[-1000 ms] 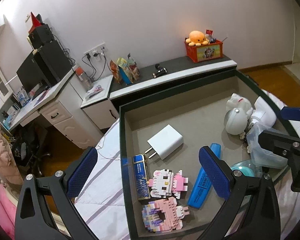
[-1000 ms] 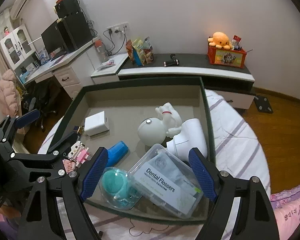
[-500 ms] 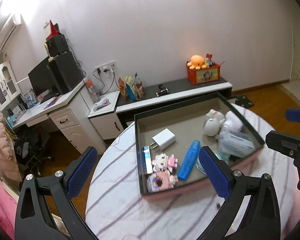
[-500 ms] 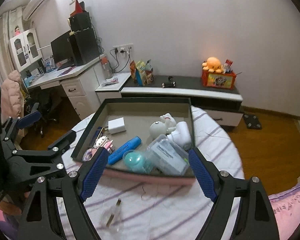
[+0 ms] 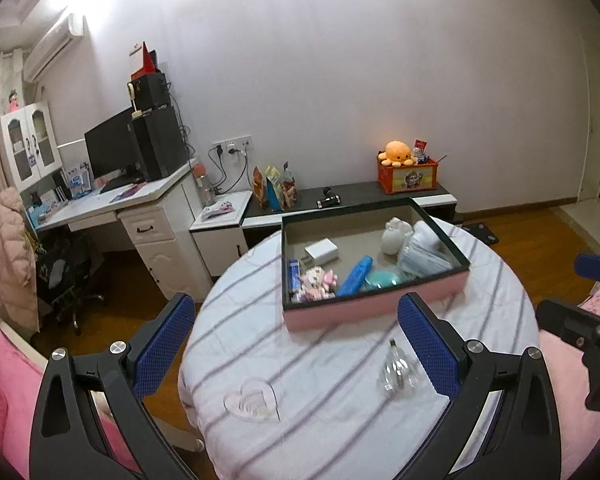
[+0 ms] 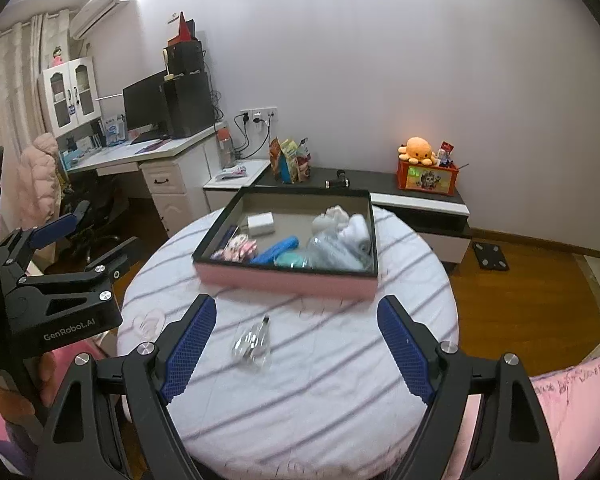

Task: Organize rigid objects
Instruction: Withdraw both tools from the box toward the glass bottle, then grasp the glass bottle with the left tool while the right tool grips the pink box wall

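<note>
A round table under a white cloth with grey stripes (image 5: 340, 392) fills the lower centre of both views. On its far half, just above frame centre, sits a shallow rectangular tray with pink outer walls and a dark rim (image 5: 374, 308), holding a white wall charger (image 5: 321, 251), a white rounded figurine (image 5: 394, 238), a clear plastic box (image 5: 424, 258), a blue oblong case (image 5: 355, 276), a teal round case (image 5: 381, 280) and pink block figures (image 5: 318, 280). The left gripper (image 5: 296, 344) hangs low in its frame, jaws spread wide and empty; the right gripper (image 6: 296, 344) likewise gapes with nothing between its blue pads. On the cloth nearer than the tray lie a clear glass bottle (image 6: 254, 344), lower centre in the right view, and a clear heart-shaped dish (image 5: 253, 400), lower left of centre in the left view.
</note>
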`<state>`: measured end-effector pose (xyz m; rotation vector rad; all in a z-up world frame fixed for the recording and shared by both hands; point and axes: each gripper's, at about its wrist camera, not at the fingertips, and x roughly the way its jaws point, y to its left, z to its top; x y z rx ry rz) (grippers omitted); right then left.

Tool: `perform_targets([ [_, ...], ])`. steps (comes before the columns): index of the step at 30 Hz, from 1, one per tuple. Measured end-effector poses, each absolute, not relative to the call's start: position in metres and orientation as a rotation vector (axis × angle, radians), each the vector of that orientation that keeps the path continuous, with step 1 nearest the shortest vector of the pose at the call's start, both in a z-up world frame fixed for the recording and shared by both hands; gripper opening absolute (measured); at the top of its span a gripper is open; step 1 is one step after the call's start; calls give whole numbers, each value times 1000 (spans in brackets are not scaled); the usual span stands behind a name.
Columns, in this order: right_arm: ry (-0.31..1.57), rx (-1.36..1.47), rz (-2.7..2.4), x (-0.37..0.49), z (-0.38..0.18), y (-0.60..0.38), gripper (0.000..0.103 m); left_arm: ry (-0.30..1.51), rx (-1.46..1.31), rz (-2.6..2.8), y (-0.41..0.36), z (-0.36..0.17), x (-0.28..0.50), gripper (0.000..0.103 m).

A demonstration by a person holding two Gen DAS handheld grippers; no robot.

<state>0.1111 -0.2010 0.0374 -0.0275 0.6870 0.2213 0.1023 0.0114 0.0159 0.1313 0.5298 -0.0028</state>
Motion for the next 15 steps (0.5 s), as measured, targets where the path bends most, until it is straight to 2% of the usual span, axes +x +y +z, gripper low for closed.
perform_targets([
  [15, 740, 3, 203, 87, 17, -204, 84, 550, 112, 26, 7, 3, 65, 103],
])
